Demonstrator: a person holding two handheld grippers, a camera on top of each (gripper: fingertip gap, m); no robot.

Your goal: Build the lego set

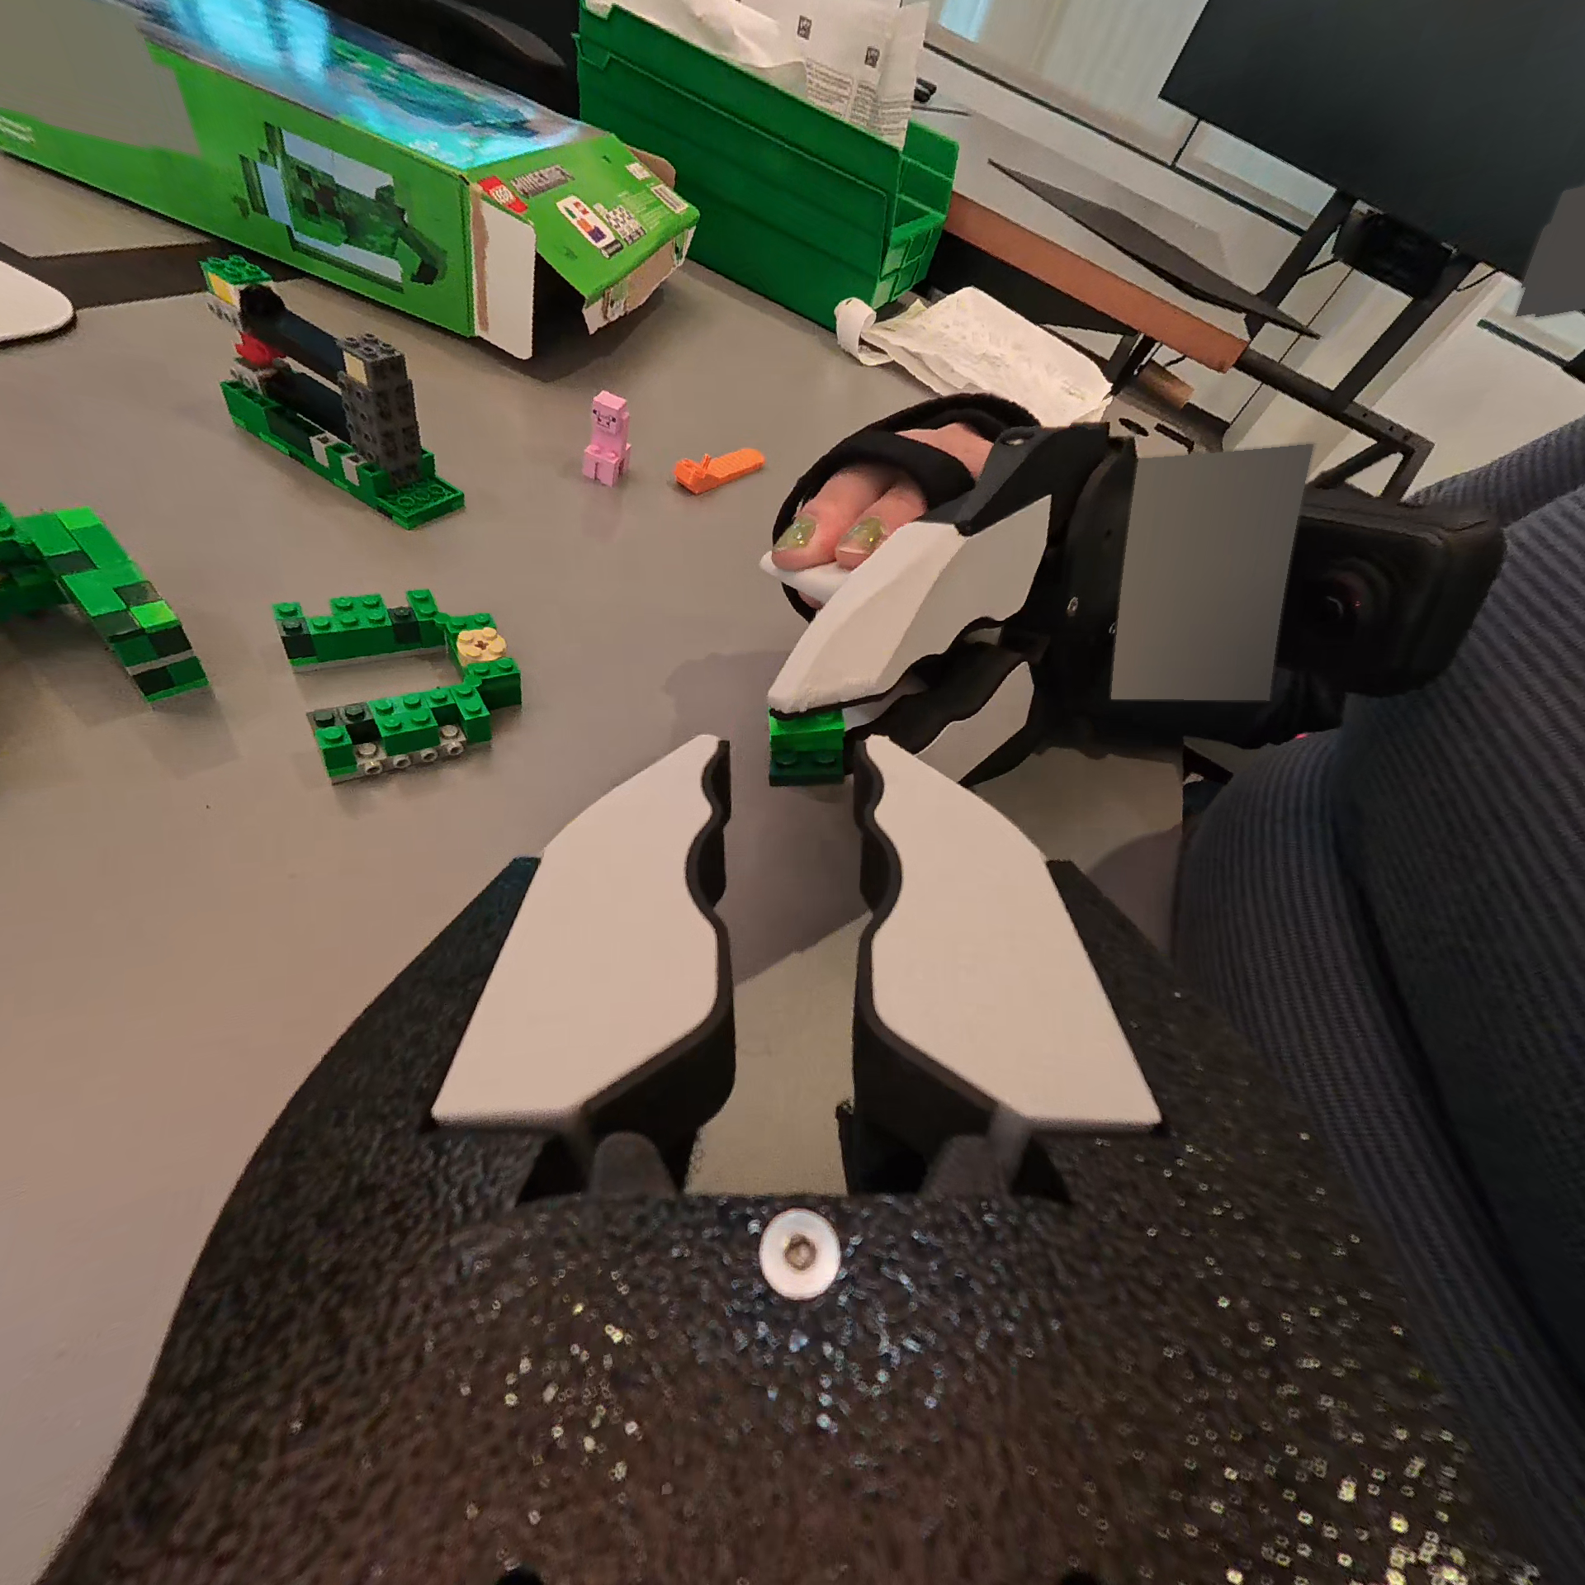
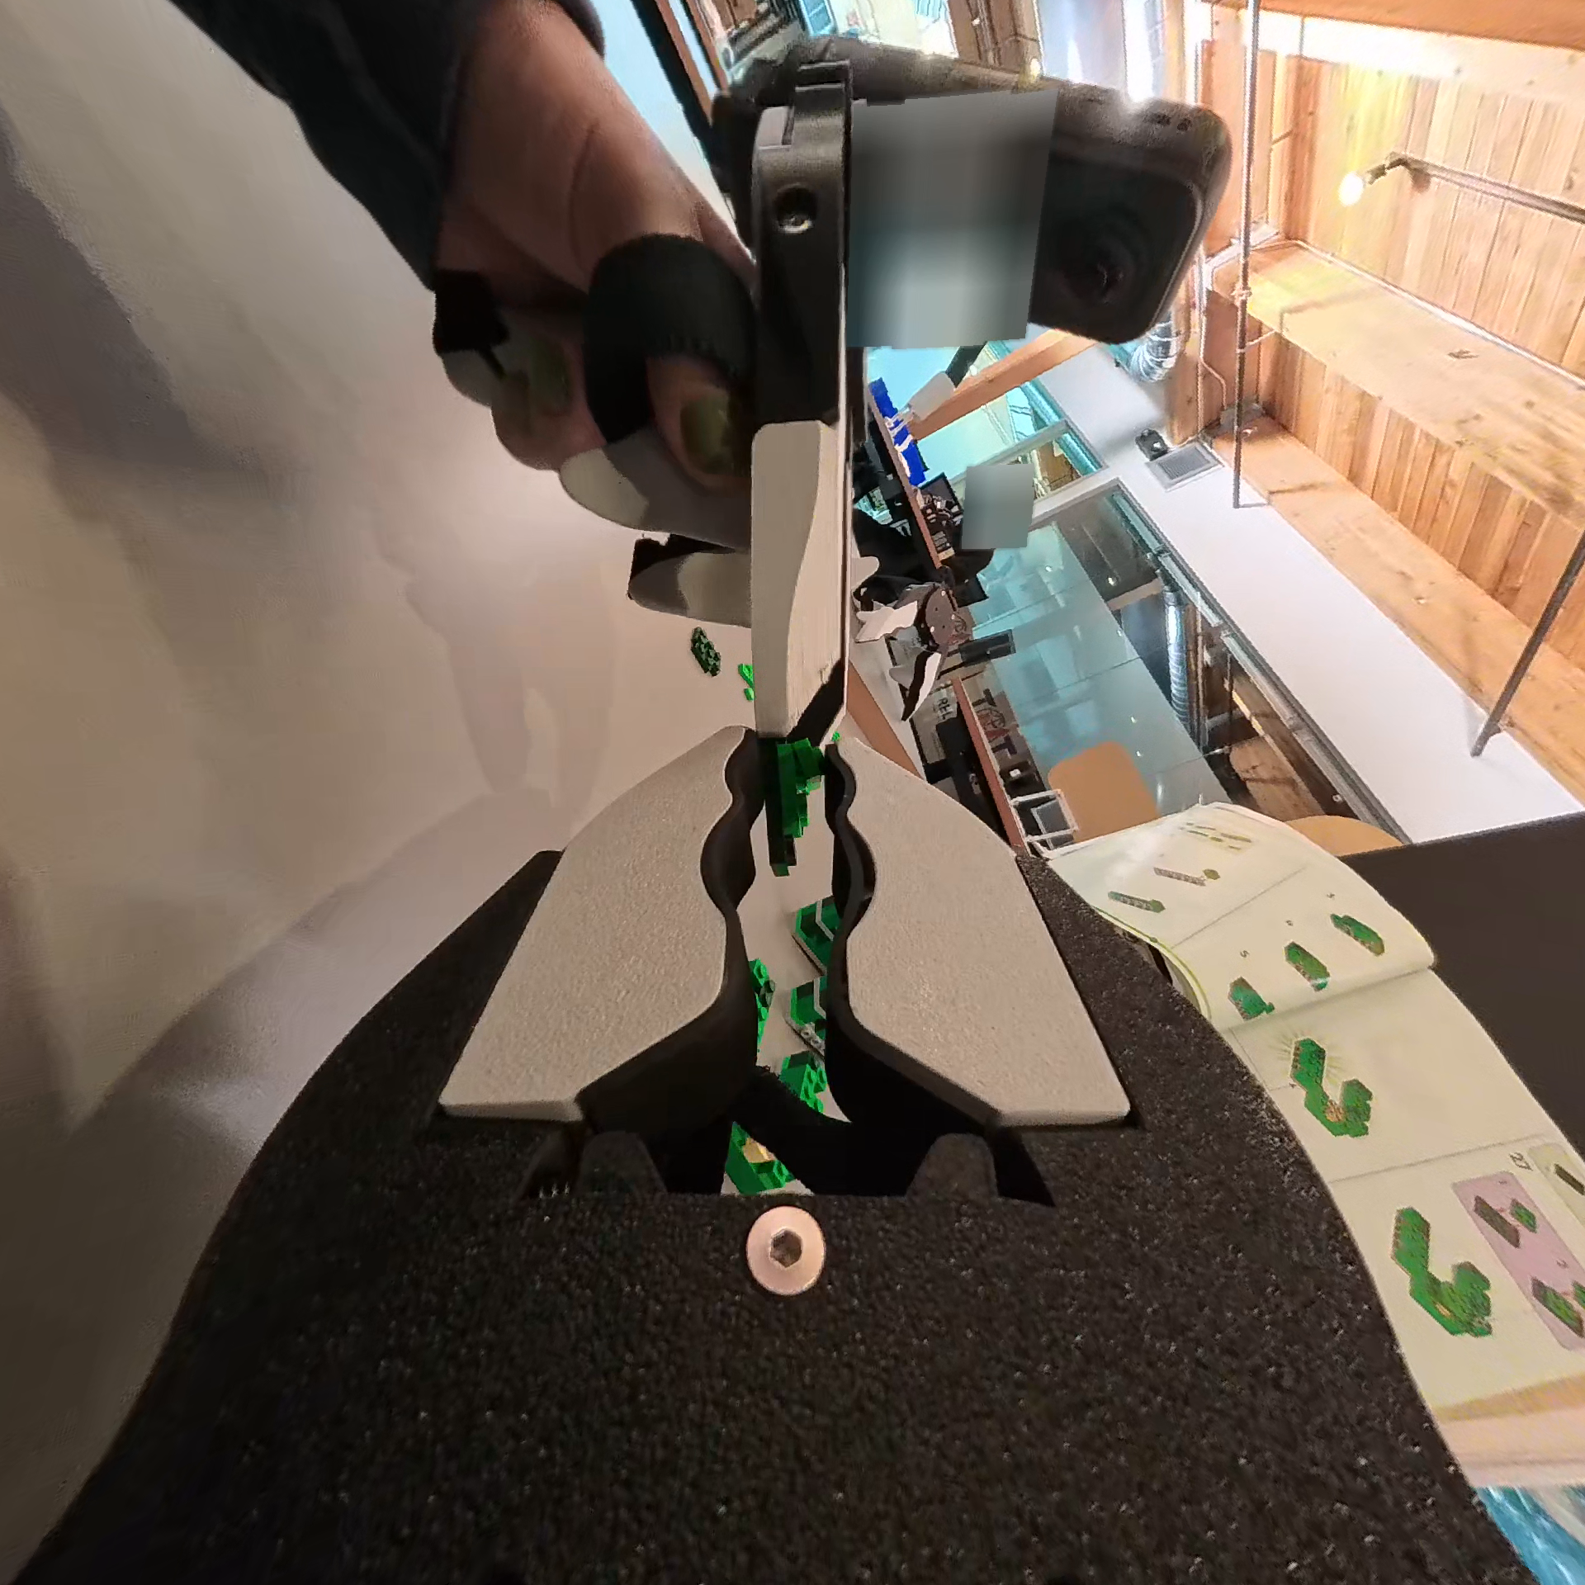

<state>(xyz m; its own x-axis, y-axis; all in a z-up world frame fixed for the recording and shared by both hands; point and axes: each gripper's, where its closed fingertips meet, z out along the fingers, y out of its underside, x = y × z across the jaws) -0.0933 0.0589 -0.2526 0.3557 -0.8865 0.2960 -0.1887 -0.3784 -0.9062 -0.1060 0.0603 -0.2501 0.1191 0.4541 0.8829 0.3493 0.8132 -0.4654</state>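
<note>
My right gripper [image 2: 791, 750] is shut on a small green brick stack [image 2: 785, 798]. In the left wrist view it reaches in from the right [image 1: 810, 708] and holds the stack [image 1: 806, 750] just above the grey table [image 1: 214, 900]. My left gripper [image 1: 793, 759] is open and empty, its tips on either side of the stack's near end. Whether they touch it I cannot tell. A green C-shaped assembly [image 1: 399, 677] lies to the left. A stepped green assembly [image 1: 94, 592] lies at the far left, and a green, black and grey build [image 1: 326, 403] stands behind.
A pink pig figure [image 1: 607, 436] and an orange brick separator [image 1: 716, 470] lie mid-table. The green set box [image 1: 386, 197], a green bin [image 1: 772, 171] and crumpled paper [image 1: 969, 352] are at the back. The open instruction booklet [image 2: 1286, 1072] lies beside the right gripper. A dark sleeve [image 1: 1415, 858] fills the right. Only a small space, under 4 cm, lies between the two pairs of fingers.
</note>
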